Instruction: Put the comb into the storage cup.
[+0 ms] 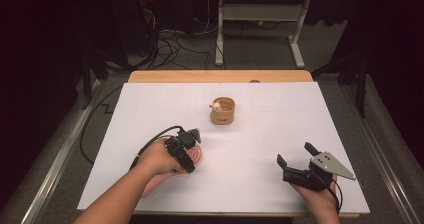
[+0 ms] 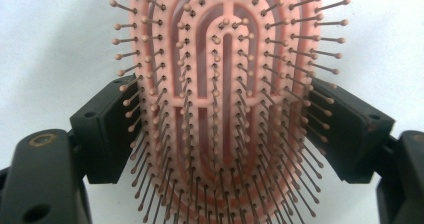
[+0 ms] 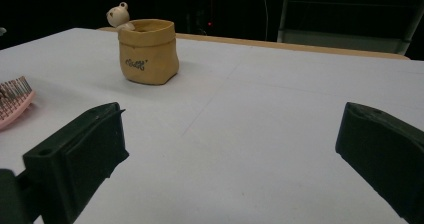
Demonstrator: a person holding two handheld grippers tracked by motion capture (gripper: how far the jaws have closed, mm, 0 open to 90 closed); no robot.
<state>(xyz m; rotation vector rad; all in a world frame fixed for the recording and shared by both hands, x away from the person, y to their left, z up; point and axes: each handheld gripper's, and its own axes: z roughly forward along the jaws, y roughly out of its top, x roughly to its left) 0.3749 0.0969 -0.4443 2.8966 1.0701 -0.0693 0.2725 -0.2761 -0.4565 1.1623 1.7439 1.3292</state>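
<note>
A pink hairbrush (image 1: 199,157) lies bristles-up on the white sheet at the front left. My left gripper (image 1: 192,153) is shut on its head. In the left gripper view both black pads (image 2: 107,129) press against the sides of the brush (image 2: 220,109), among the outer bristles. My right gripper (image 1: 295,153) hovers at the front right, open, with nothing between its fingers. The right gripper view looks between these jaws (image 3: 232,114) across the bare sheet, with the brush tip (image 3: 15,100) at its left edge.
A tan pouch-shaped pot (image 1: 223,112) with a small bear figure (image 1: 216,105) on its rim stands mid-table, farther back; it is also in the right gripper view (image 3: 147,51). The white sheet (image 1: 280,114) covers a wooden table (image 1: 220,76). Cables and a desk frame lie on the floor beyond.
</note>
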